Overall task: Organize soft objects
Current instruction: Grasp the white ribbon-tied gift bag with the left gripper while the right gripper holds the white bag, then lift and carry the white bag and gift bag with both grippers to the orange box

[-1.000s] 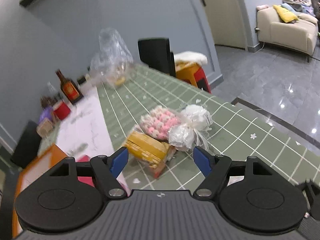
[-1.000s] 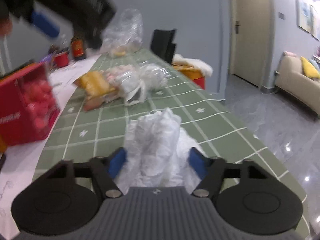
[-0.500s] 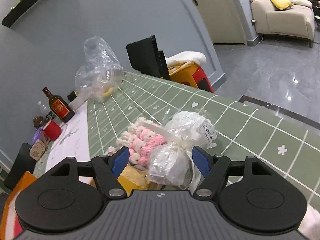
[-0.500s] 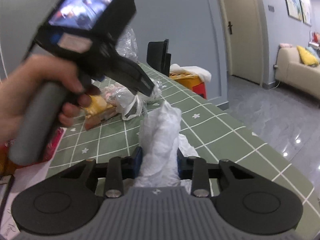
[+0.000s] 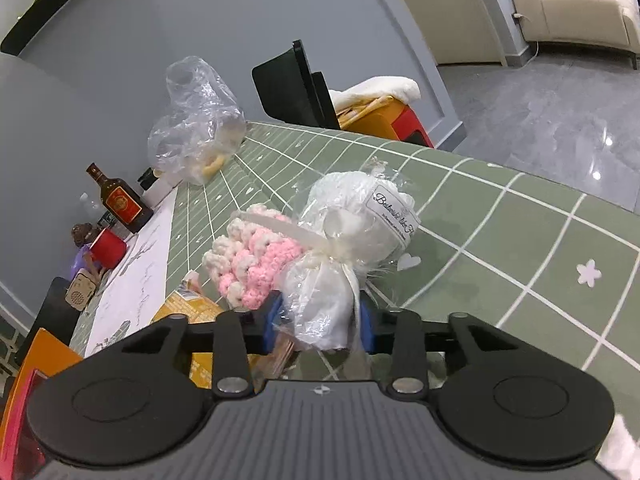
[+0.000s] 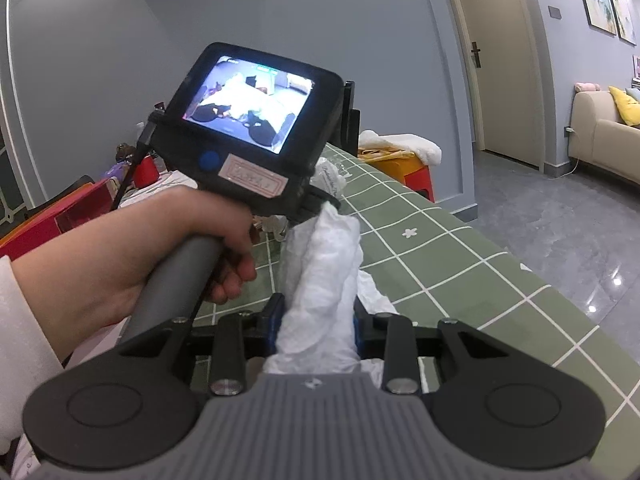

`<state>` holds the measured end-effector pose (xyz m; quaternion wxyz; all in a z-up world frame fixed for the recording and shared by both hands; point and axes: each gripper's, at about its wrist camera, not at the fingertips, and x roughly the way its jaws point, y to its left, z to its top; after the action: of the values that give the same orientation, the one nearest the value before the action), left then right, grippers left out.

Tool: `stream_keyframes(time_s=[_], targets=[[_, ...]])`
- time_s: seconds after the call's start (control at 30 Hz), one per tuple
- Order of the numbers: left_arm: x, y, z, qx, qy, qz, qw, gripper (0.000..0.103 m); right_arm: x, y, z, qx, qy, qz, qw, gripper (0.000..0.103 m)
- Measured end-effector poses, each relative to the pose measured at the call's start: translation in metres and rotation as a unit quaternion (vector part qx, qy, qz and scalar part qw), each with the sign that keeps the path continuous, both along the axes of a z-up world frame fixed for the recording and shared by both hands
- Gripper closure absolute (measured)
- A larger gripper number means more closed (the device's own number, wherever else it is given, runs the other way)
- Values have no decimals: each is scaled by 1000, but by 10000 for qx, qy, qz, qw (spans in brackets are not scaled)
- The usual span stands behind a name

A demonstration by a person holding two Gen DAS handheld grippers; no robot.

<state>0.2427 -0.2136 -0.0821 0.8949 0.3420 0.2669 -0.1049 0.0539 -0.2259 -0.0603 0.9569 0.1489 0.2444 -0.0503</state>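
Both grippers clenched on soft bundles over the green grid worktop (image 5: pixel 540 240).

The right gripper (image 6: pixel 316 326) grips a white crumpled bag (image 6: pixel 324 280); the left gripper (image 5: pixel 320 326) pinches the cellophane-wrapped white bundle (image 5: pixel 348 248) below its ribbon, pink crochet pieces (image 5: pixel 256 264) touching beside. Slick cellophane could slip, dragging these along. The label's script is unreadable.

Black left gripper (image 5: pixel 320 320) with blue pads; bare-skinned left hand (image 6: pixel 160 248), white sleeve (image 6: pixel 20 340); grey handle (image 6: pixel 176 280).
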Motion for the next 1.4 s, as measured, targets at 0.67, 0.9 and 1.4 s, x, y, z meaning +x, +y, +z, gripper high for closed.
stream_keyframes(time_s=[0.67,0.9,1.4], targets=[[-109,84,111,-1088,-153,-976,9891,63,15,-7,-2,60,243,117,9996,71],[-119,115,139,-1311,-332,-852,9872,63,16,-1,-2,-57,263,111,9996,71],[-166,260,228,-2545,-1157,-399,9593,63,-3,-2,22,398,-322,482,9975,80]])
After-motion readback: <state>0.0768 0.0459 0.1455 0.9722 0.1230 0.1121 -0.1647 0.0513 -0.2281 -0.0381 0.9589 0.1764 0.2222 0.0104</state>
